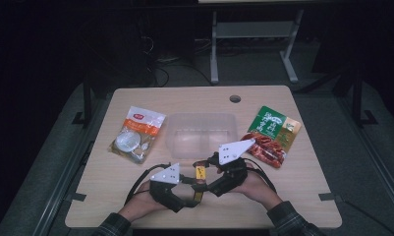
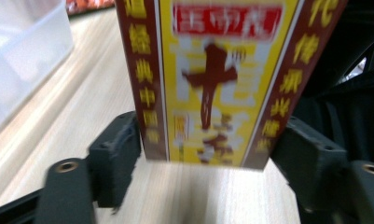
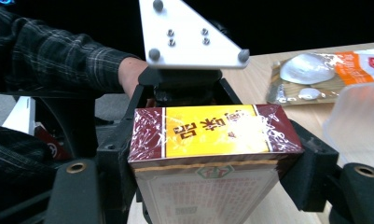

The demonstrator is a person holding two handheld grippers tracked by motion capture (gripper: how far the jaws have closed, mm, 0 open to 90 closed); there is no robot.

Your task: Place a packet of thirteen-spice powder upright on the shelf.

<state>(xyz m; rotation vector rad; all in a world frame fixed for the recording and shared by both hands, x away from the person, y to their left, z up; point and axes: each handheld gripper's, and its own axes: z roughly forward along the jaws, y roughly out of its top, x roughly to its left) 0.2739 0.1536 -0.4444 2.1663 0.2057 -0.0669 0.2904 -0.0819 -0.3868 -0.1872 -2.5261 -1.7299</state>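
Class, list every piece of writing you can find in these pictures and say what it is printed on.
Yellow and maroon box, between both hand-held grippers: Chinese characters, too blurred to quote.
Its white lower panel: small print, unreadable.
Green and red snack packet: large Chinese characters, too small to read.
Orange clear packet: red logo, illegible.
No numbers readable.

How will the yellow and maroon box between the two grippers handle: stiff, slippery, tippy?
The box looks stiff: its edges stay square between the right gripper pads. Its glossy wrap probably makes it slippery. Flat faces mean it won't roll, though on end it might tip.
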